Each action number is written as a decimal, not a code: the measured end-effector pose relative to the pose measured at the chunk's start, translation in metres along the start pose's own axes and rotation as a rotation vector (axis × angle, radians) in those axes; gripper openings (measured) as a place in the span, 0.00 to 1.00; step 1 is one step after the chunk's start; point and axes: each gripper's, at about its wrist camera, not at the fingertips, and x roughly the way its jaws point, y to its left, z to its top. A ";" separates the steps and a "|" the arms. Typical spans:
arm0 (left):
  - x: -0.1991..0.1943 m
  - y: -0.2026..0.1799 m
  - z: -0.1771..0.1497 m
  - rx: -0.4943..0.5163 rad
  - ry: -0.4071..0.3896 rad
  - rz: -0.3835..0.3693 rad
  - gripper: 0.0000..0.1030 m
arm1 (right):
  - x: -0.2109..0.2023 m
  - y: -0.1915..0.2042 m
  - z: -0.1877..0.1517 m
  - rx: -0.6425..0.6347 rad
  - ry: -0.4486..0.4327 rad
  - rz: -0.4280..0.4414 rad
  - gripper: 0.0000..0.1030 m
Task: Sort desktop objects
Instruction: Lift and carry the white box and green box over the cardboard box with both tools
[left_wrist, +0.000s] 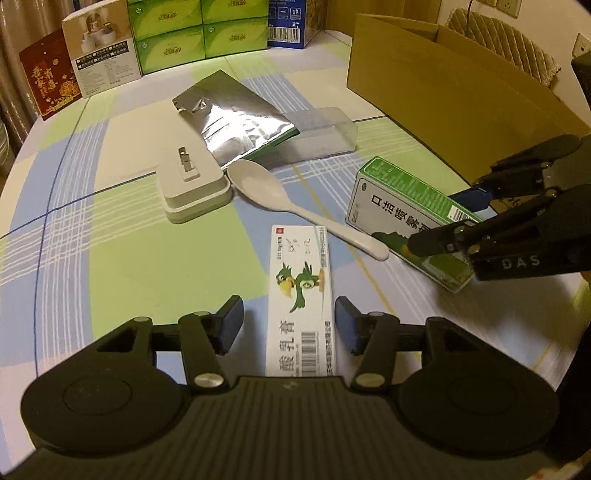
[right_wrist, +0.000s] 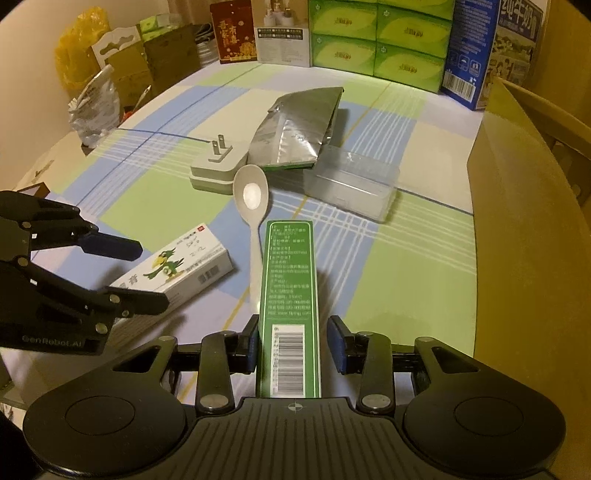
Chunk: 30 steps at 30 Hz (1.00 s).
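Green box (right_wrist: 290, 295) sits between my right jaws, long axis running straight ahead toward spoon (right_wrist: 252, 199); jaws narrow, seemingly not yet clamped. Left jaws wide, straddling white box (left_wrist: 301, 295) on counter (left_wrist: 147, 251).

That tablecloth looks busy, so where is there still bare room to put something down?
Bare cloth lies left of the plug adapter and bird box, and between the clear case and cardboard box. Around the spoon and foil pouch it is crowded.

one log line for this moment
left gripper: open, straddling white box | right gripper: open around green box, tilted
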 end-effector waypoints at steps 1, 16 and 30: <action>0.002 0.000 0.001 -0.003 0.005 -0.006 0.46 | 0.001 -0.002 0.001 0.006 0.002 -0.006 0.34; 0.021 -0.007 0.006 0.041 0.047 0.008 0.40 | 0.013 -0.006 0.011 0.010 0.028 -0.009 0.34; 0.016 -0.007 0.010 0.019 0.038 0.004 0.32 | 0.010 -0.003 0.008 0.004 0.018 -0.044 0.27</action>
